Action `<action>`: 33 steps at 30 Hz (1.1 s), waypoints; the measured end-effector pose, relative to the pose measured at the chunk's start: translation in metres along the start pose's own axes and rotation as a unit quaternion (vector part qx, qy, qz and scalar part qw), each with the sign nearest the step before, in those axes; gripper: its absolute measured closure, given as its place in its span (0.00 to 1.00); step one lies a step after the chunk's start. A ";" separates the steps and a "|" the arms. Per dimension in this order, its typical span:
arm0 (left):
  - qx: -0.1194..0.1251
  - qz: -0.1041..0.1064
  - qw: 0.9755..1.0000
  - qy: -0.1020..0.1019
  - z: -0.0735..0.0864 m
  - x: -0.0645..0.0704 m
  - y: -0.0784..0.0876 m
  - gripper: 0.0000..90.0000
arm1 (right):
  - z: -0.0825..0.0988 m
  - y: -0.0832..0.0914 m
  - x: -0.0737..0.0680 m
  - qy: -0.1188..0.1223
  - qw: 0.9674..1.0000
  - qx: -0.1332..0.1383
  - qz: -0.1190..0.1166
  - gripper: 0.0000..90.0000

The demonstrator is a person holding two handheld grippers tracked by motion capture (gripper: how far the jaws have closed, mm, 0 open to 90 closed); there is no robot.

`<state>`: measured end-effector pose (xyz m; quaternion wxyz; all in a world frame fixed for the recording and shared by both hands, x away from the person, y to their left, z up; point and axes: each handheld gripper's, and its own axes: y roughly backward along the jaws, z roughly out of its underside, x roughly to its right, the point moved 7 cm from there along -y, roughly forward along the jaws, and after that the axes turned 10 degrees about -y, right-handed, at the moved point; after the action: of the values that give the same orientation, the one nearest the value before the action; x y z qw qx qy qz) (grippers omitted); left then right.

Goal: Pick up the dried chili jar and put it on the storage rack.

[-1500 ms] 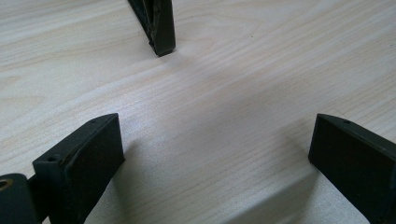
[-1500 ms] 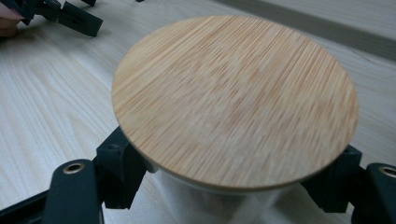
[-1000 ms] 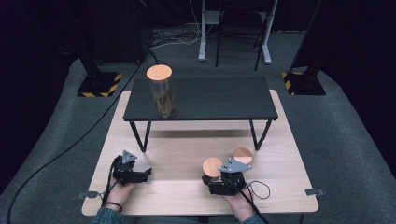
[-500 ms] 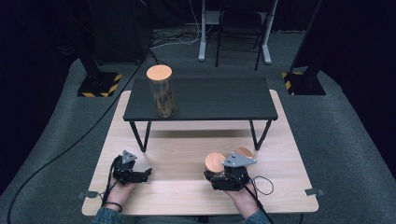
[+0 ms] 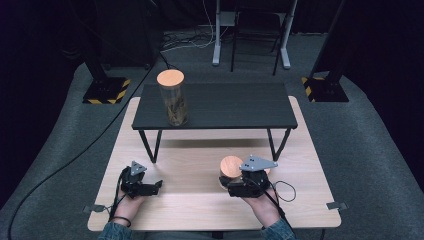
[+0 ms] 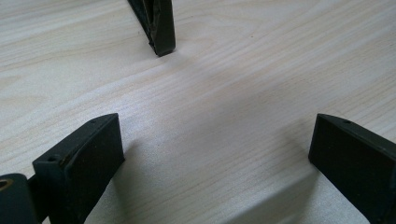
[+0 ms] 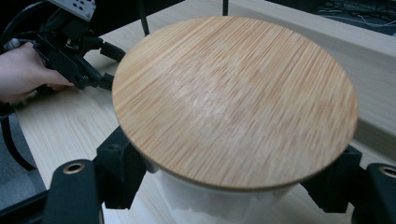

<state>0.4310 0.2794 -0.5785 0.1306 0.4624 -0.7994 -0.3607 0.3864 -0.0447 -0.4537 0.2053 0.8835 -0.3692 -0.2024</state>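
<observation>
While my right tongs (image 7: pixel 229 186) clamp a bamboo-lidded jar (image 7: pixel 233 98) with something white inside, just above the desk (image 5: pixel 200 170), my left tongs (image 6: pixel 215 154) gape empty; a taller lidded jar (image 5: pixel 173 100) holding brownish contents stands on the dark shelf (image 5: pixel 235 105).

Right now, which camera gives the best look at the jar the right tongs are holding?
The right gripper view: the jar sits close up, its round bamboo lid sharp, clamped between both jaws. The high view shows it small, partly behind the right tongs. The left gripper view looks across the bare table.
</observation>
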 end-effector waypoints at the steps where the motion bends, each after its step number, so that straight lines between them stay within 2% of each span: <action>1: 0.000 0.000 1.000 0.000 0.000 0.000 0.000 0.03 | -0.002 0.001 0.000 0.000 1.000 0.000 0.000 0.28; 33: 0.000 0.000 1.000 0.000 0.000 0.000 0.000 0.03 | -0.073 0.020 0.007 0.014 1.000 0.012 0.000 0.28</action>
<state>0.4311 0.2794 -0.5785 0.1308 0.4623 -0.7995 -0.3605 0.4167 -0.0471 -0.3844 0.1997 0.8886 -0.3690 -0.1855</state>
